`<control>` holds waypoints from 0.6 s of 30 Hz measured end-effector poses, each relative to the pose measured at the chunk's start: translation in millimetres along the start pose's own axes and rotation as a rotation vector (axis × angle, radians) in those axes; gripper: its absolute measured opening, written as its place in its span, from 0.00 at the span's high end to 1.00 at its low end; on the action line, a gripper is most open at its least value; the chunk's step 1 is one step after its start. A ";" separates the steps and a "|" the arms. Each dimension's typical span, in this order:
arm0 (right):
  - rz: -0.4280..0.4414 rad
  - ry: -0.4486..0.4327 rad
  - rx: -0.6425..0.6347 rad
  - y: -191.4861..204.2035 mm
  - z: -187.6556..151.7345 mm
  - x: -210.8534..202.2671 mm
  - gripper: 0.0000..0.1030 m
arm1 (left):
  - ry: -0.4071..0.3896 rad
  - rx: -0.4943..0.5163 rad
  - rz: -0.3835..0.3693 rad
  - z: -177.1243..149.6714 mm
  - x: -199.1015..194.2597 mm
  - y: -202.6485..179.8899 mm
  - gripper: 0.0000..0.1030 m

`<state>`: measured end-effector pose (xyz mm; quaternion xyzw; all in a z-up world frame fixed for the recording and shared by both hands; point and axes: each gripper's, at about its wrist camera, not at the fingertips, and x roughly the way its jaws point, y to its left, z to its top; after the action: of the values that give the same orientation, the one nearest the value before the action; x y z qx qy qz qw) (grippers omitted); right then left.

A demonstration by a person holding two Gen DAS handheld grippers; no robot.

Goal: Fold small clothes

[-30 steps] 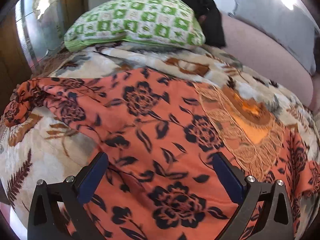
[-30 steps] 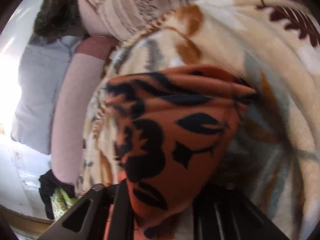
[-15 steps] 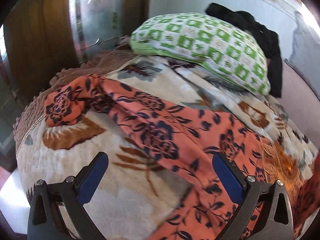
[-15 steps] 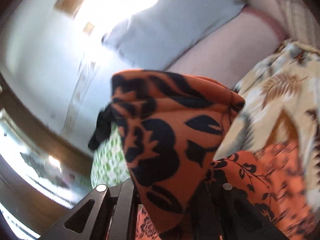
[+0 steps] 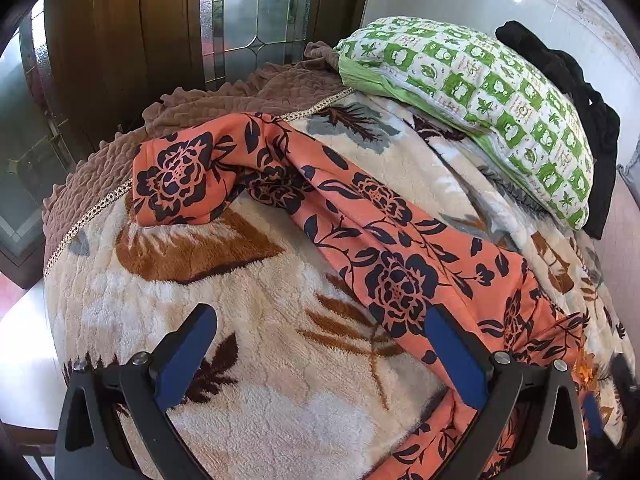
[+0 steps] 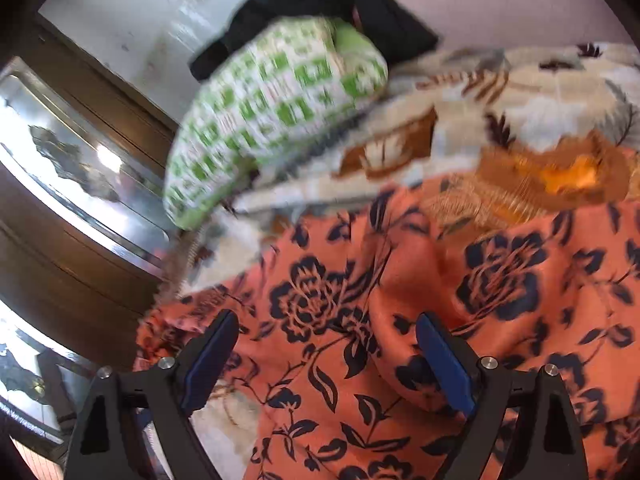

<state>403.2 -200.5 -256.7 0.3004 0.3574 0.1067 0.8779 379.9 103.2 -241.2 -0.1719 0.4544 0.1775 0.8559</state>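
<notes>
An orange garment with dark navy flowers (image 5: 372, 224) lies spread on a cream floral blanket (image 5: 248, 360), one sleeve reaching to the far left. My left gripper (image 5: 320, 336) is open and empty, low over the blanket beside the sleeve, its right finger at the cloth's edge. In the right wrist view the same garment (image 6: 440, 320) fills the lower frame, with an orange embroidered neckline (image 6: 560, 176) further back. My right gripper (image 6: 324, 344) is open just above the cloth and holds nothing.
A green-and-white checked pillow (image 5: 480, 92) lies at the back of the bed with black clothing (image 5: 576, 92) behind it. A brown quilted cover (image 5: 224, 108) edges the blanket at left. Wooden doors with glass panels (image 5: 160, 32) stand beyond the bed edge.
My right gripper has let go of the orange cloth it held and now stands open over the garment. My left gripper has swung left toward the sleeve, still open.
</notes>
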 end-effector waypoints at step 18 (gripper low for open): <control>-0.211 0.087 -0.058 -6.0 19.0 -1.8 0.37 | 0.047 -0.066 0.003 3.7 5.1 15.6 0.00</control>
<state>414.8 -214.7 -248.6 0.2305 0.4214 0.0368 0.8763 378.0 119.3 -245.6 -0.2036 0.4684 0.1897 0.8386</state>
